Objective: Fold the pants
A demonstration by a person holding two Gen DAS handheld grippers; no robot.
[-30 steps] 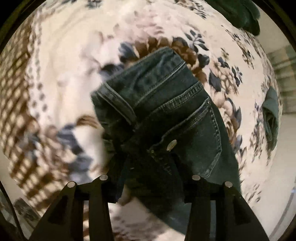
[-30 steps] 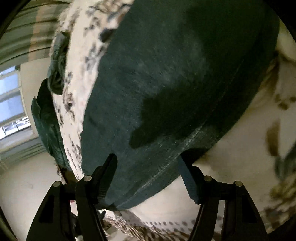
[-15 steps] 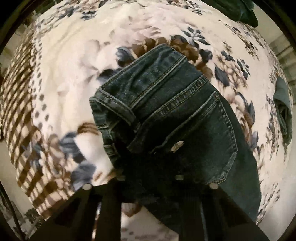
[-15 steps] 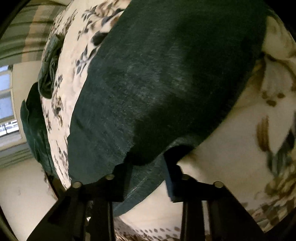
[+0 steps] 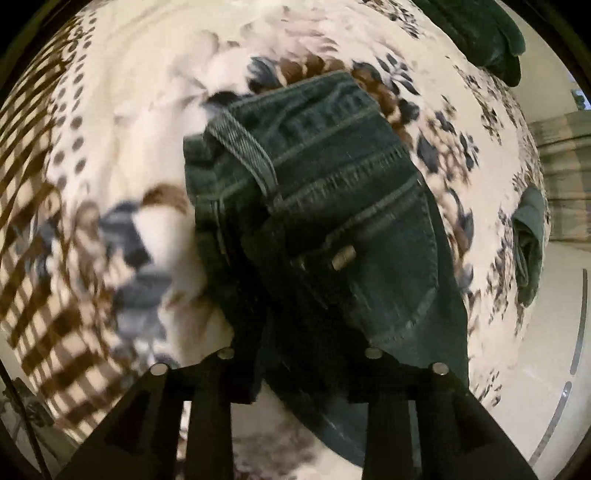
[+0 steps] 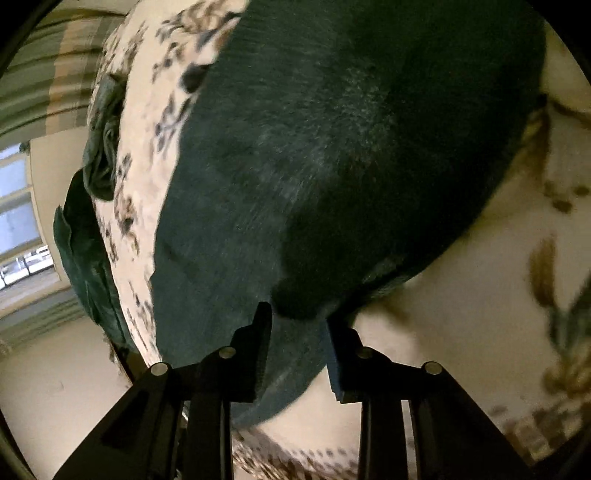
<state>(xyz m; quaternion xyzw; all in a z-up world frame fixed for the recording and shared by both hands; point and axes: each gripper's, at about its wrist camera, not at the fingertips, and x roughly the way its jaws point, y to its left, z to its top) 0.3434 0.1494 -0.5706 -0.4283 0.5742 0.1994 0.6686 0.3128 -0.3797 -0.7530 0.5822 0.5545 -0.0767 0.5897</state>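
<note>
Jeans (image 5: 332,206) stretched lengthwise between both hands on bed (image 5: 110,110): waistband inside left tongs (image 5: 303,373), leg inside right tongs (image 6: 297,354), both narrow, opening.

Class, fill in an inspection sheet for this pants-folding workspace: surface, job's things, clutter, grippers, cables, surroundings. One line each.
Surface: floral bedspread, cream with brown and blue flowers and a checked border.
Job's things: dark denim jeans lying on the bedspread; waistband, pocket and a rivet face the left wrist camera.
Clutter: dark green garments at the far edge of the bedspread, apart from the jeans.
Grippers: left gripper has denim between its jaws, which are opening; right gripper straddles the jeans' edge, jaws opening.
Cables: nothing seen.
Surroundings: window, striped curtain and pale floor beside the bed.
</note>
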